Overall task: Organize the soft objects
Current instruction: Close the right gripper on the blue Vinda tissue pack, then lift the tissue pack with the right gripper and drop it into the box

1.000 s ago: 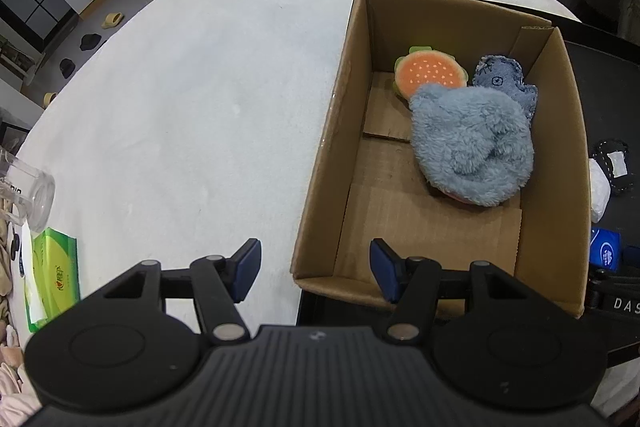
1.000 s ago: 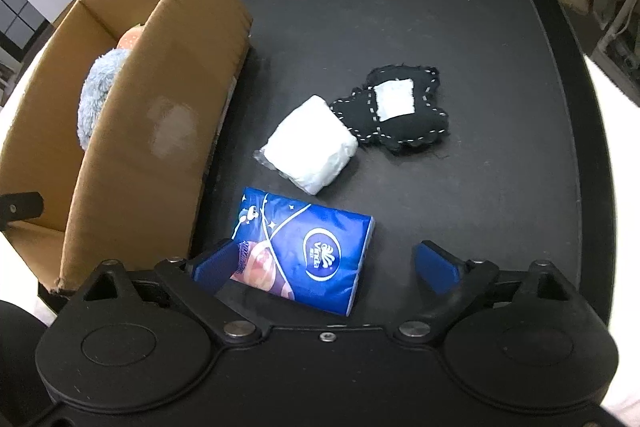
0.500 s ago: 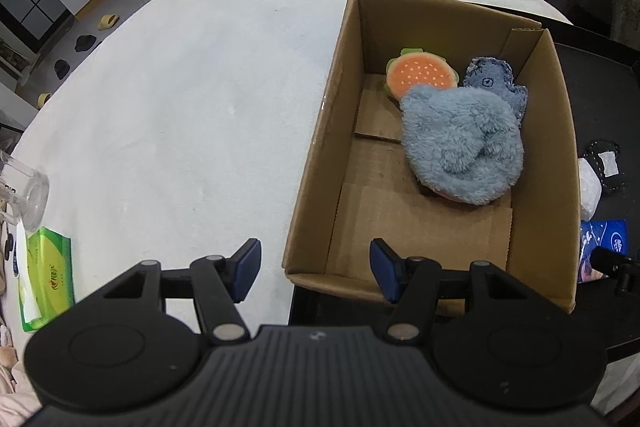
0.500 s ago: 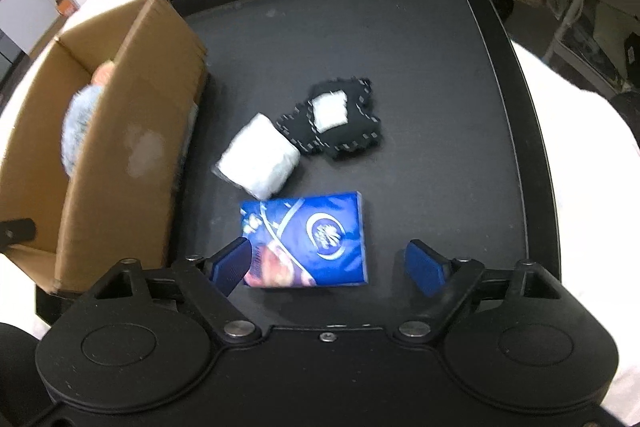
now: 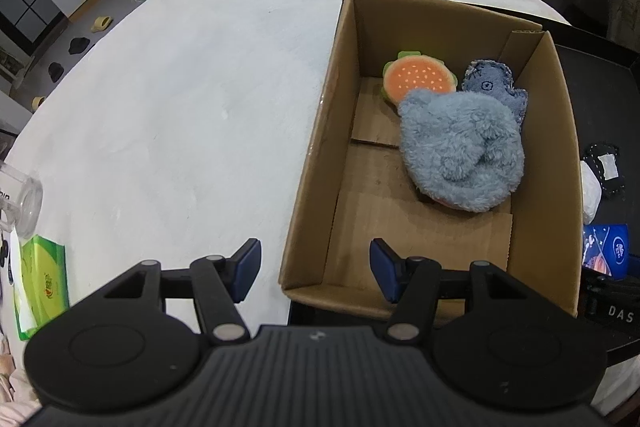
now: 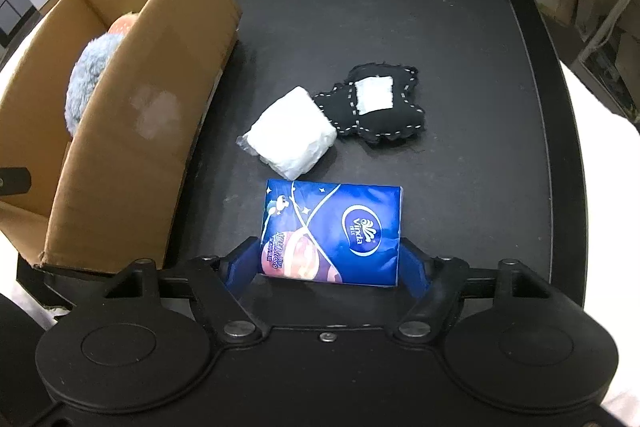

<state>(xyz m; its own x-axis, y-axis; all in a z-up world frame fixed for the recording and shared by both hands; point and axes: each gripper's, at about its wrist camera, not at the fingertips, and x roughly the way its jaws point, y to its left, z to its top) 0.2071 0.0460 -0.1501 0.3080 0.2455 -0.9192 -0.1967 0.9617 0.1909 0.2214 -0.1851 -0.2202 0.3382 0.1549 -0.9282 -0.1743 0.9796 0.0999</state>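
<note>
A cardboard box (image 5: 316,155) (image 6: 132,115) holds a fluffy blue plush (image 5: 460,147), an orange burger plush (image 5: 418,77) and a small denim plush (image 5: 490,81). On the black tray (image 6: 460,19) lie a blue tissue pack (image 6: 332,231), a white wrapped pack (image 6: 290,131) and a black stitched plush (image 6: 380,103). My right gripper (image 6: 328,267) has its fingers at both sides of the blue tissue pack's near end, jaws closing on it. My left gripper (image 5: 314,269) is open and empty, straddling the box's near left corner from above.
A green tissue pack (image 5: 38,279) and a clear glass (image 5: 20,199) sit at the white table's left edge. The blue tissue pack also shows at the right in the left wrist view (image 5: 606,249). The tray's raised rim (image 6: 532,15) bounds the right side.
My right gripper has moved forward and centred on the blue tissue pack, and its jaws have narrowed to the pack's sides. The left gripper has barely shifted.
</note>
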